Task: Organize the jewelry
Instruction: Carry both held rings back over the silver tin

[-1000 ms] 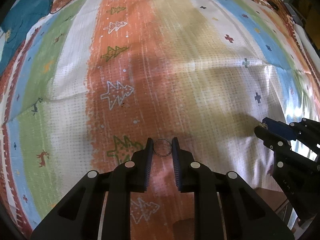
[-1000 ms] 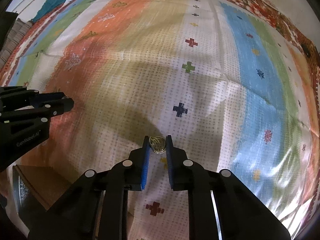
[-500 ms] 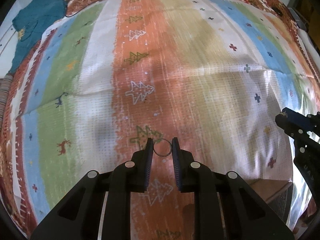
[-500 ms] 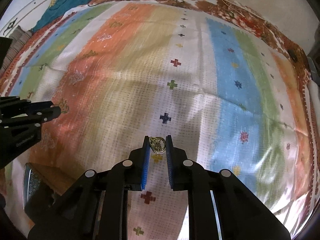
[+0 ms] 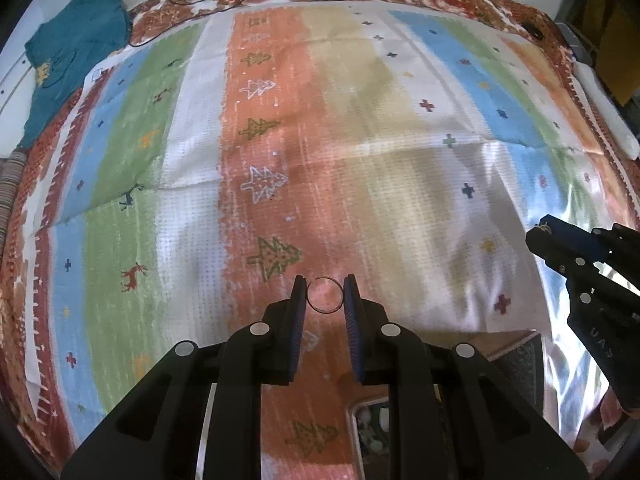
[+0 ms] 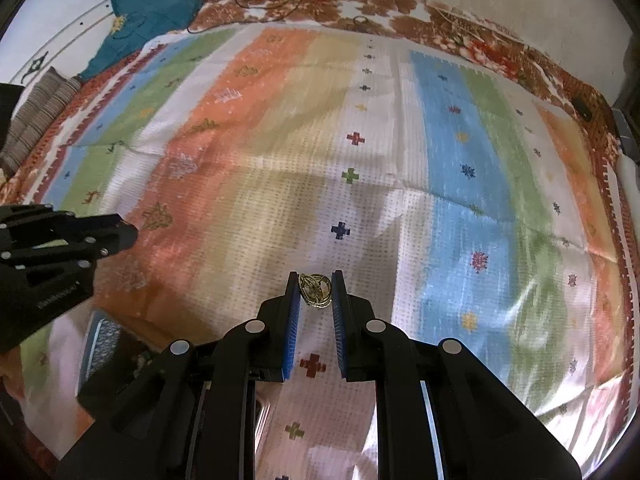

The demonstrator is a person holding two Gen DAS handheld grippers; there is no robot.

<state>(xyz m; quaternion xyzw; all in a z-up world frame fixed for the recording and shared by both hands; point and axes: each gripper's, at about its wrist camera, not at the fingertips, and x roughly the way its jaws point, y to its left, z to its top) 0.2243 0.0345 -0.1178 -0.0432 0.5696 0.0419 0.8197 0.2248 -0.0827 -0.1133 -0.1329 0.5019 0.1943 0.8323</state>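
The thin ring sits clamped between the left tool's fingertips, and the ornate gold ring is pinched in the right tool. Both are held above the striped cloth, higher than a second ago, since more of the cloth and the teal garment at its far left corner now shows. A box lies at the cloth's near edge.

Under my view: bed covered by a striped orange, white, blue and green woven cloth. Teal garment lies at its far left corner; thin dark cable along the far edge.
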